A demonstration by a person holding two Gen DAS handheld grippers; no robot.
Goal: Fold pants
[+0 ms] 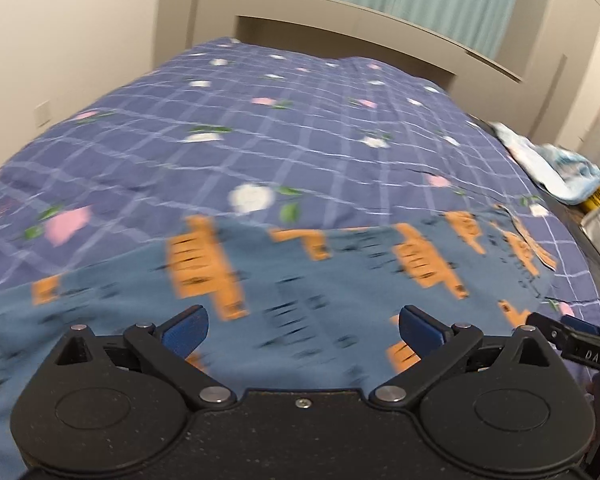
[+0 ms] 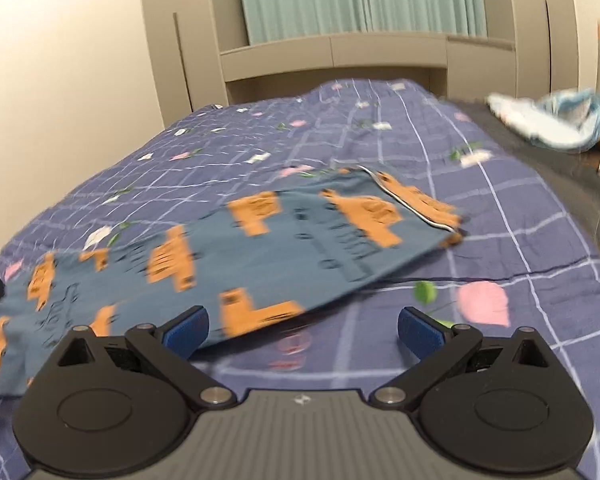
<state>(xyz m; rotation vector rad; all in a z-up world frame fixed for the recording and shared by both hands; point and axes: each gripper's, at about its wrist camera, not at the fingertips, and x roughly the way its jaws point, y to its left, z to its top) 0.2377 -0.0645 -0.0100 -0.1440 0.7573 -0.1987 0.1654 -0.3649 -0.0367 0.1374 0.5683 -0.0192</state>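
Blue pants with orange cat prints (image 1: 300, 280) lie flat across the near part of the bed; they also show in the right wrist view (image 2: 260, 240), with a piped hem at the right end (image 2: 412, 204). My left gripper (image 1: 303, 330) is open and empty just above the pants' near middle. My right gripper (image 2: 303, 330) is open and empty over the pants' near right edge, its right finger above bare cover. The right gripper's tip shows at the left wrist view's right edge (image 1: 580, 336). Both views are motion-blurred.
The bed has a purple checked floral cover (image 1: 260, 128) and a beige headboard (image 1: 360, 36). A crumpled white and light-blue cloth (image 2: 552, 120) lies at the bed's right edge, by a dark bed edge (image 2: 580, 184). A wall stands to the left.
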